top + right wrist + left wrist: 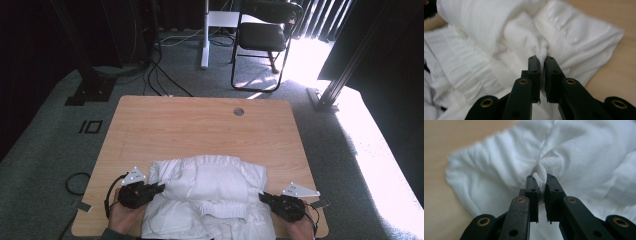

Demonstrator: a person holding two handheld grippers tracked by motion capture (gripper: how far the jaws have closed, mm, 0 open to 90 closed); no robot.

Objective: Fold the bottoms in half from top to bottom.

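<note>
Garment (207, 192), white, lay bunched on table (200, 125) near edge. Left gripper (159, 188) clenched on pinch of cloth at its left side; right gripper (263, 196) clenched likewise at opposite side, probably so both could fold it evenly.

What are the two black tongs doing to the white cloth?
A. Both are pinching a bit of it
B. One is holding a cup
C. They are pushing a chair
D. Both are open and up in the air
A: in the gripper views, the left tongs and the right tongs are each closed on a bunched fold of the white cloth, one at each side of it on the table.
</note>
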